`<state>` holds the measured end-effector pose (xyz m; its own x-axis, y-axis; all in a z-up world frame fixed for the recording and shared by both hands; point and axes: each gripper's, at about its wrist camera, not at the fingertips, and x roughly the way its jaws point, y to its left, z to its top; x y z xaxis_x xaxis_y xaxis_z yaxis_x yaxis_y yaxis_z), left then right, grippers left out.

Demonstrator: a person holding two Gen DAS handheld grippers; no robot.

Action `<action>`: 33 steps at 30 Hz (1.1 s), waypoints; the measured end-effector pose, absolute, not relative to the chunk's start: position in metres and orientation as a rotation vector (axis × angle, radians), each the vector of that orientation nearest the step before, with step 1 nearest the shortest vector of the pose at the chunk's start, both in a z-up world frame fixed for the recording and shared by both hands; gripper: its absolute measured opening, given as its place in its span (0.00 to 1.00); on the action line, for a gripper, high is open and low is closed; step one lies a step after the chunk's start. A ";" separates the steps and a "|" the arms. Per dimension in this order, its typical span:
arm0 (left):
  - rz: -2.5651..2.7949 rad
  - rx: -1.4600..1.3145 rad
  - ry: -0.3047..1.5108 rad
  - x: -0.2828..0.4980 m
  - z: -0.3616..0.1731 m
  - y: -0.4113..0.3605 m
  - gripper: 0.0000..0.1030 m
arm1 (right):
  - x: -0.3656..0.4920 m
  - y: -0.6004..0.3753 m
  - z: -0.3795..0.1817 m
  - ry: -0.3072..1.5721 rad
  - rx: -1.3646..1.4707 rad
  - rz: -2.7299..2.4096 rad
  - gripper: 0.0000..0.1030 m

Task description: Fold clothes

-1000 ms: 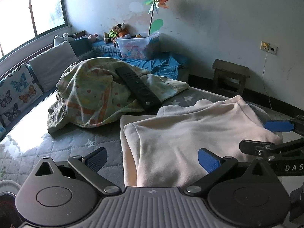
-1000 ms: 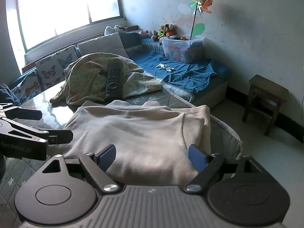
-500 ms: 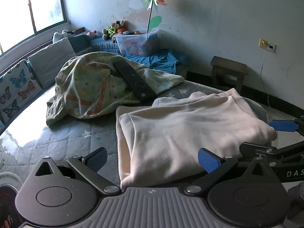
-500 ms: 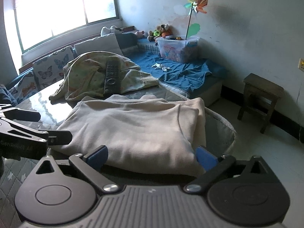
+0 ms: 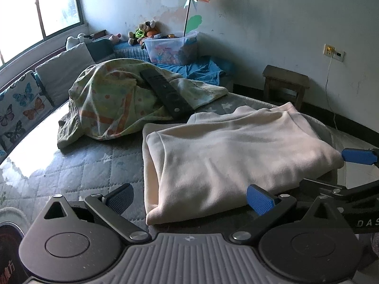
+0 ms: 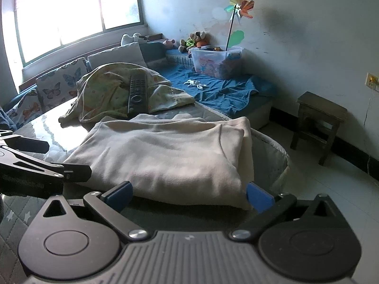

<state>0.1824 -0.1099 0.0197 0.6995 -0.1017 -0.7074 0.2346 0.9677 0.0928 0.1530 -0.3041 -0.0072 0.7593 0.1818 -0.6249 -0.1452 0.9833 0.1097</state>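
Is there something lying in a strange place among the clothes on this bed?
Yes. A black remote lies on top of the crumpled patterned cloth, behind the folded cream garment. It is no clothing and would slide off if that cloth is lifted.

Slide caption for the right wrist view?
Right gripper, jaws open, in front of folded cream garment on quilted mat.

Folded cream garment [image 6: 165, 156] on the quilted mat [image 6: 272, 151], right claw [image 6: 188, 195] wide apart before it.
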 end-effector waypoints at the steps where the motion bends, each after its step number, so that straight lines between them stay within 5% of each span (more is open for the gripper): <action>1: -0.187 0.180 0.776 0.182 0.019 -0.110 1.00 | 0.153 -0.304 -0.007 0.686 0.055 0.177 1.00; 33: -0.170 0.153 0.817 0.171 0.007 -0.101 1.00 | 0.140 -0.290 -0.014 0.726 0.061 0.162 1.00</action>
